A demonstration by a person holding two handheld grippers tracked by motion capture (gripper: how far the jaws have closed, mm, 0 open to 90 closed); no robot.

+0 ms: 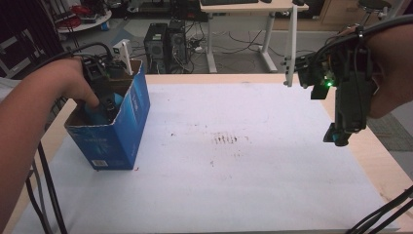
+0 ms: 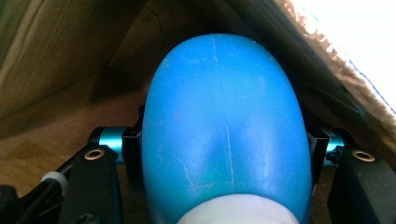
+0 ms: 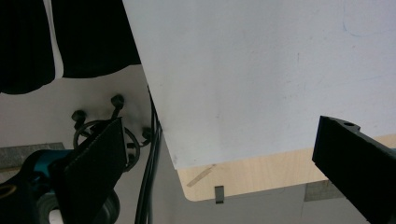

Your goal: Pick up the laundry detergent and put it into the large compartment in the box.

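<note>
Blue egg-shaped plastic piece, smooth, with a white band at its near end, sits clamped in my left claw: both black jaws press against its flanks, one on each side. It hangs inside the blue carton, and in the left gripper view brown cardboard walls rise close around it, with the carton's torn rim slanting across the upper right. A fold of cardboard runs behind the piece; whether the piece touches the bottom of the carton I cannot tell.

From the high view, my left hand reaches down into the open top of the carton, and the claw's dark body is sunk between its walls. A white upright piece stands at the carton's far edge. What else lies inside is hidden by my hand and the claw.

The carton stands upright at the left side of the white sheet that covers the tabletop.

My right claw hangs well apart above the sheet's right edge, pointing down, its jaws spread wide with nothing between them.
</note>
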